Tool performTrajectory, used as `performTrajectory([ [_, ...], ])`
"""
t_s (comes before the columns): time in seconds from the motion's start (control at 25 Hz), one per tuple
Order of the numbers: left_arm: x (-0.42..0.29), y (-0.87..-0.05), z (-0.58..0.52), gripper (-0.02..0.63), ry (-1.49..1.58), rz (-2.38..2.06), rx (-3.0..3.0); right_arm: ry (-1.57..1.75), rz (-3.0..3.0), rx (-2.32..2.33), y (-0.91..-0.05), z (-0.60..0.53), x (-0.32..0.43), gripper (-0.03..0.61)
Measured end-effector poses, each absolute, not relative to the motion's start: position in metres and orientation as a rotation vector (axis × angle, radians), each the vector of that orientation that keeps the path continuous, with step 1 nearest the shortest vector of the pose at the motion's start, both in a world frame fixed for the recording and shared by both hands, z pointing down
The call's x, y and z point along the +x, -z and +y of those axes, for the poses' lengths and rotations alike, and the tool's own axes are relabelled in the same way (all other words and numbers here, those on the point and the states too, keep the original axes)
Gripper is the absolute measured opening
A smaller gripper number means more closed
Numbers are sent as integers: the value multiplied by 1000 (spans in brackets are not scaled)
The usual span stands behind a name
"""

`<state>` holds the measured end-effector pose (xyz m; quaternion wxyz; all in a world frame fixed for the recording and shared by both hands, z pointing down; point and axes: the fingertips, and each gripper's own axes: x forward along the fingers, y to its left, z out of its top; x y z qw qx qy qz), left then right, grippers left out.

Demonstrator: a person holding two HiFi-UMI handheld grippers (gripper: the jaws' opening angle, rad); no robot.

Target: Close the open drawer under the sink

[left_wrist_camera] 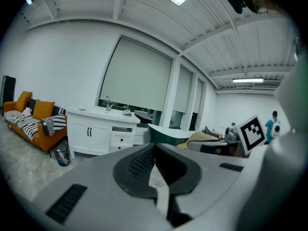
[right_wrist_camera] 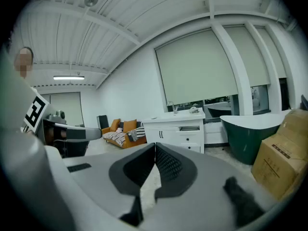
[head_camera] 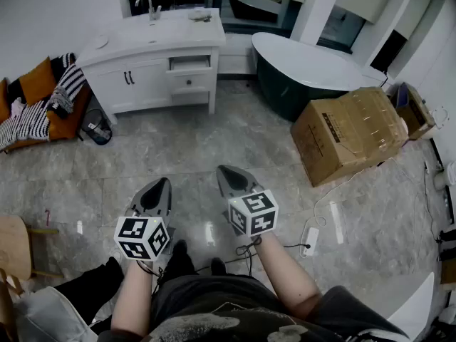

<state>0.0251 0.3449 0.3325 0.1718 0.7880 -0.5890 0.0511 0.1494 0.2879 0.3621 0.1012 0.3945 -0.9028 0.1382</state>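
Observation:
A white sink cabinet (head_camera: 153,73) stands against the far wall, with a faucet (head_camera: 149,6) on its top. Its upper drawer (head_camera: 190,63) is pulled out a little, open; the same open drawer (left_wrist_camera: 121,129) shows in the left gripper view, and the drawer (right_wrist_camera: 189,129) in the right gripper view too. My left gripper (head_camera: 160,185) and right gripper (head_camera: 225,171) are held side by side over the floor, well short of the cabinet. Both have their jaws together with nothing between them.
An orange sofa (head_camera: 39,102) with striped cushions sits left of the cabinet, a small bin (head_camera: 96,128) beside it. A dark green bathtub (head_camera: 306,73) and a cardboard box (head_camera: 349,130) lie to the right. A power strip (head_camera: 311,237) and cable lie on the tiled floor.

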Motion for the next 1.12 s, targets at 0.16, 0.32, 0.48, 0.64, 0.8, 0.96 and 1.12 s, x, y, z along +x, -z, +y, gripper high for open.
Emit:
performTrajectory([
  [0.16, 37, -335, 354, 14, -151, -1690, 2231, -406, -2676, 1149, -364, 297, 160, 26],
  [0.32, 46, -335, 358, 14, -151, -1708, 2221, -401, -2685, 1131, -364, 302, 169, 26],
  [0.48, 56, -336, 360, 14, -157, -1714, 2221, -406, -2694, 1125, -365, 305, 177, 25],
  [0.64, 61, -335, 362, 14, -160, -1721, 2214, -428, -2701, 1125, -367, 308, 184, 25],
  [0.8, 59, -338, 366, 14, -180, -1743, 2202, -491, -2744, 1112, -370, 310, 186, 25],
  [0.96, 51, -340, 364, 14, -153, -1741, 2198, -555, -2769, 1121, -374, 304, 183, 26],
  [1.12, 34, -344, 353, 15, -160, -1745, 2199, -533, -2745, 1129, -380, 293, 173, 28],
])
